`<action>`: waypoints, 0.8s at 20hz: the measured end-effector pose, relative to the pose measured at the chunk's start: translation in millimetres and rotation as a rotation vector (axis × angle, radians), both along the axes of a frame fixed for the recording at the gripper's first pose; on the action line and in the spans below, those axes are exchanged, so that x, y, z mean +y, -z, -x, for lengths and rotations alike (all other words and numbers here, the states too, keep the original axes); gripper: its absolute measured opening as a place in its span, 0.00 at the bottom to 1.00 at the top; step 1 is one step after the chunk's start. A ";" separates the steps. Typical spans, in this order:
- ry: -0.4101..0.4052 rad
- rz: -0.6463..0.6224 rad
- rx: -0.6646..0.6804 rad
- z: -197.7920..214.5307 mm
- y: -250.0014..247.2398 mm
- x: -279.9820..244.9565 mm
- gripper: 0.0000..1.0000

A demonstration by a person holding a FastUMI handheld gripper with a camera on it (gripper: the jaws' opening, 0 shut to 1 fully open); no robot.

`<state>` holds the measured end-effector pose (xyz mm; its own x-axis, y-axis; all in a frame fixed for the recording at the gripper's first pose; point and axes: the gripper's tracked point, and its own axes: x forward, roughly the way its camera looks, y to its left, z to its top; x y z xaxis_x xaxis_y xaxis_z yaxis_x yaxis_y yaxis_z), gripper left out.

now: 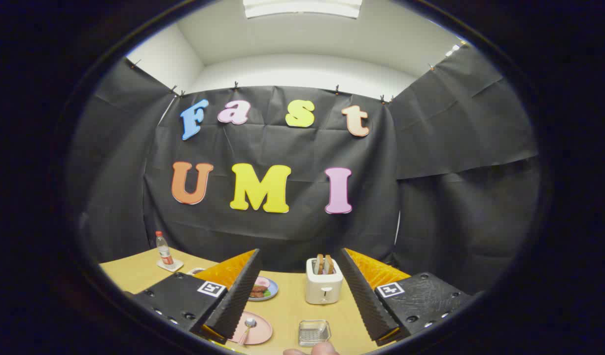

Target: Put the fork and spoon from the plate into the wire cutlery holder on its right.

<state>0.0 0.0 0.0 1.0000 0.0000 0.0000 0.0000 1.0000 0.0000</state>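
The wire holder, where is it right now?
In the gripper view, the wire holder sits on the table between the open tool's fingers, right of the pink plate with the spoon, in front of the toaster.

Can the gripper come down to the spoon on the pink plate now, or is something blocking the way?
Probably yes. The gripper is open and holds nothing. The spoon lies uncovered on the pink plate, beside one finger, with nothing on top. The wire cutlery holder stands apart from it.

- Black ribbed fingers (243, 296), orange backs.
- Pink plate (259, 331) at seven o'clock, silver spoon (249, 324).
- Clear-grey wire cutlery holder (314, 333).
- White toaster (324, 287).
- Tan table (287, 310).
- Red-capped bottle (163, 249) at nine o'clock.
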 end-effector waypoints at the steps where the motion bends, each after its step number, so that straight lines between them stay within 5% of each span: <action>1: -0.006 -0.007 0.004 0.2 0.8 3.7 0.95; 16: -0.010 -0.046 0.056 9.8 10.3 16.6 0.95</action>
